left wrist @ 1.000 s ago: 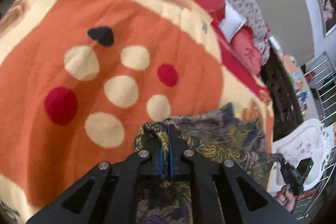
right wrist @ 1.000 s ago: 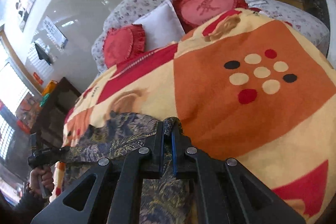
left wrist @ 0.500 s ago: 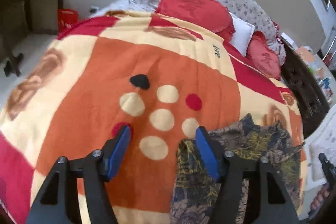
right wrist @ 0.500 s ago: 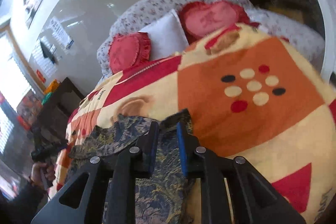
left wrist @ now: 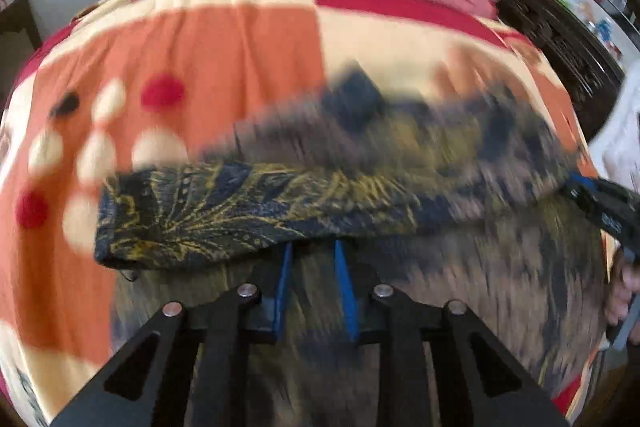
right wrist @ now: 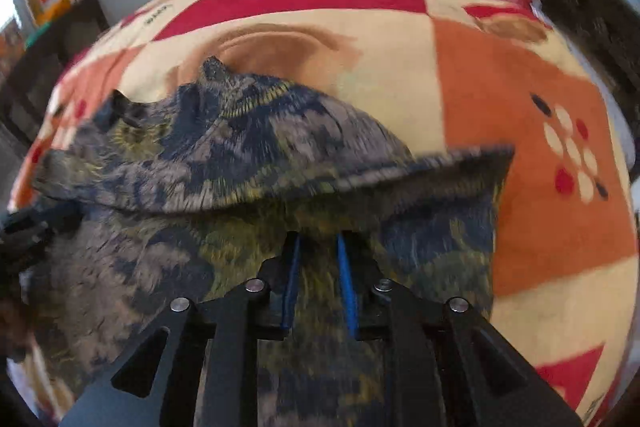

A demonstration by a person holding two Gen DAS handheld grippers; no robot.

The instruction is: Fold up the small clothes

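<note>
Two grippers — my left gripper [left wrist: 310, 263] just narrowing, right gripper [right wrist: 318, 259] just widening — stand slightly parted, nothing pinched. I see the dark patterned garment [left wrist: 248, 211] lying on the orange blanket [left wrist: 224, 47], folded edge running side to side — blurred.

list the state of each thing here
blanket, spread out
garment, partly folded over itself
left gripper, fingers narrowly apart, just been closing, tips under the fold, grip unclear
right gripper, fingers narrowly apart, just been opening, tips under the fold, grip unclear
</note>
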